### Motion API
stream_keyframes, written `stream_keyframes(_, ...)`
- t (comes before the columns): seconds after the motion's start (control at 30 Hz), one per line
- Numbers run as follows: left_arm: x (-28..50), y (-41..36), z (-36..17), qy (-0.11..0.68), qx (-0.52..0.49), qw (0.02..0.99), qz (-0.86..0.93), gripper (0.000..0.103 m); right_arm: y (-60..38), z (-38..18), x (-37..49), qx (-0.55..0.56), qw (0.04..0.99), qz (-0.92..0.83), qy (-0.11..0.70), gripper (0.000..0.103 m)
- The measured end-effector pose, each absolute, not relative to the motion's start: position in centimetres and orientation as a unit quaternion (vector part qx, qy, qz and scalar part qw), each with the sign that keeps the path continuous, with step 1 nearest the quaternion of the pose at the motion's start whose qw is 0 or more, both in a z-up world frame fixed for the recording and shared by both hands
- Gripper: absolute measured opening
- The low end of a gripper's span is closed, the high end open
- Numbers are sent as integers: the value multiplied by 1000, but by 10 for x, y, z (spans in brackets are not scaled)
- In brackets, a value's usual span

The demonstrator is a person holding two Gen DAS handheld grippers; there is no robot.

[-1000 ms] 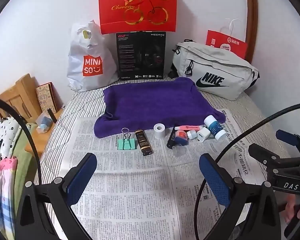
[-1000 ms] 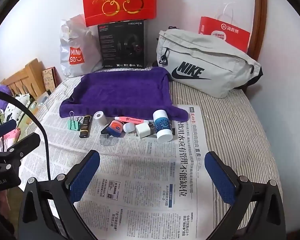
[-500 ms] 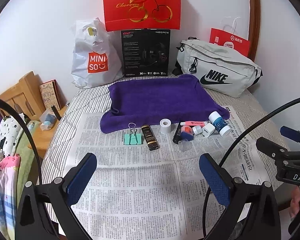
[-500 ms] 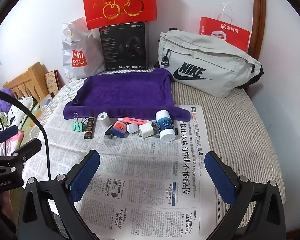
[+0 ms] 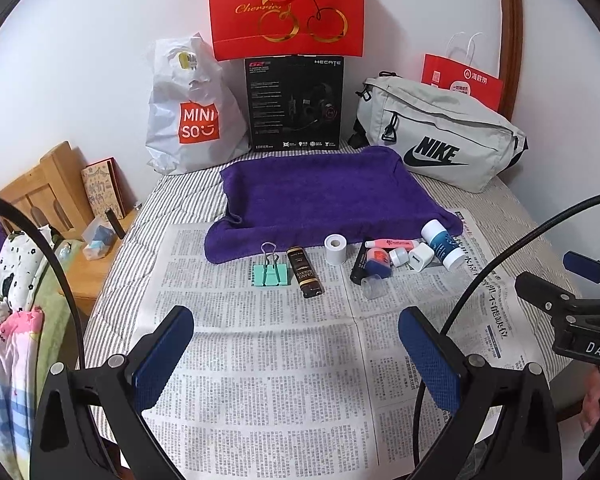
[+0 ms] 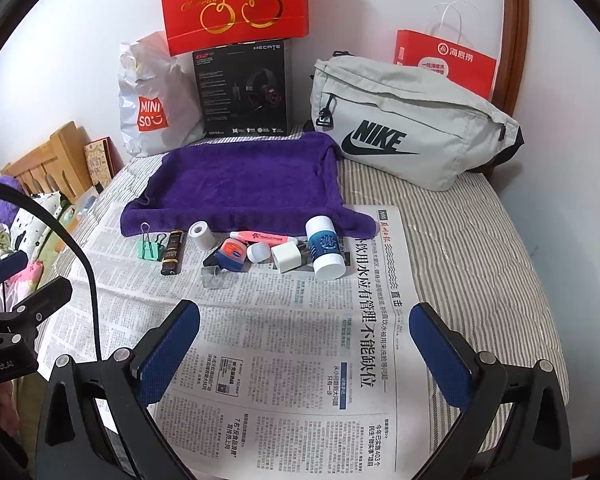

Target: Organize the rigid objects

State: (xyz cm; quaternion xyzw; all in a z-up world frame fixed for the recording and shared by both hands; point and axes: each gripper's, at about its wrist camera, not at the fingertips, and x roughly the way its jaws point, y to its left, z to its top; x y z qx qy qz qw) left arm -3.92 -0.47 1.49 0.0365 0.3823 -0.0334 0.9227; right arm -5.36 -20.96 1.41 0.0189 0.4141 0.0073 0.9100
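Both grippers hang over the newspaper (image 5: 260,360) on the bed. The left gripper (image 5: 296,344) has its jaws wide apart and holds nothing. The right gripper (image 6: 304,344) is the same. A row of small things lies by the purple towel (image 5: 324,192): a green clip (image 5: 271,274), a lighter (image 5: 305,278), a tape roll (image 5: 335,249), a blue tube (image 5: 442,244).

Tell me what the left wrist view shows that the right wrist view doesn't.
Only the left wrist view shows the right gripper from outside, at its right edge, and small items on the wooden stand beside the bed. Only the right wrist view shows the left gripper at its left edge, plus the newspaper's large headline side. Both share the purple towel, green clip, tape roll, blue bottle, charger, Nike bag and both grippers open, holding nothing.
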Motion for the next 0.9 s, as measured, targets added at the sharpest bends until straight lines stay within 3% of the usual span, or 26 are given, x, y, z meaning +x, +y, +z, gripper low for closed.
stream_keyframes(0.9, -41, -10, 12, 387, 40, 920, -38, 103, -209, 17, -59, 15, 911, 8, 412, 103)
